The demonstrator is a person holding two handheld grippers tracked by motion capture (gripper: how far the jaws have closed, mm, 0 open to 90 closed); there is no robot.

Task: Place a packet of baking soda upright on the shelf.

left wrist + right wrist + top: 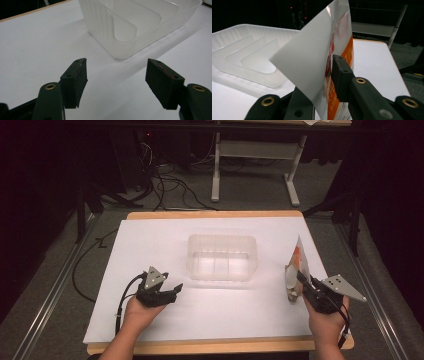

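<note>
One translucent bin (pixel 221 257) at centre, empty, one white-and-orange packet (pixel 296 270) at right, clamped by right gripper (pixel 306 286), left gripper (pixel 172 292) agape, holding nothing.

A lab or recording workspace is suggested rather than a home. The wooden bench (pixel 215 214) is covered by a plain white sheet (pixel 150 240) and is surrounded by darkness. Behind it, loose black cables (pixel 170 185) are strewn across a grey carpeted floor (pixel 250 195), and the white metal legs of another table (pixel 216 180) are seen. Small red indicator lights (pixel 291 7) are visible on dark equipment at the back. Metal rails (pixel 50 295) are laid along the floor at both sides.
</note>
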